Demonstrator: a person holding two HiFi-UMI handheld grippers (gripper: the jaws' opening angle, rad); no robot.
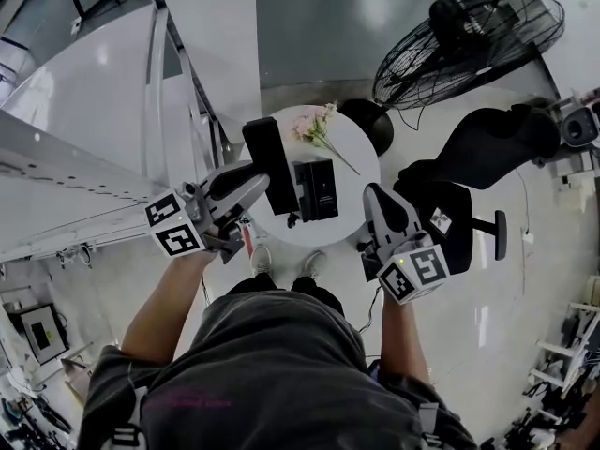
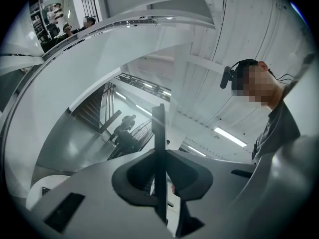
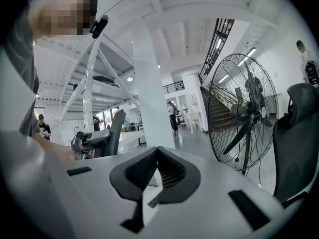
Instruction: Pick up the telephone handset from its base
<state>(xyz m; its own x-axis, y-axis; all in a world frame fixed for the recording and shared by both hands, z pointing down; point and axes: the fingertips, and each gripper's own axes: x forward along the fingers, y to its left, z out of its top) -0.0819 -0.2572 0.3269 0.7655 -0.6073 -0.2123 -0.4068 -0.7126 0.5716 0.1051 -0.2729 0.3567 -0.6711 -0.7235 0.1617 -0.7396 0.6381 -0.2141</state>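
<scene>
A black telephone handset (image 1: 268, 154) is lifted above the small round white table (image 1: 361, 153), apart from its black base (image 1: 317, 190), which lies flat on the tabletop. My left gripper (image 1: 265, 182) is shut on the handset. In the left gripper view the handset (image 2: 159, 148) stands edge-on, pinched between the pads. My right gripper (image 1: 371, 195) hovers at the table's right edge, beside the base. Its jaws meet at the tips with nothing between them in the right gripper view (image 3: 158, 151). From there the left gripper with the handset (image 3: 117, 124) shows at the left.
A sprig of pink flowers (image 1: 317, 127) lies on the table behind the base. A large floor fan (image 1: 469, 36) and a black office chair (image 1: 483, 153) stand to the right. A white spiral staircase (image 1: 141, 101) curves along the left.
</scene>
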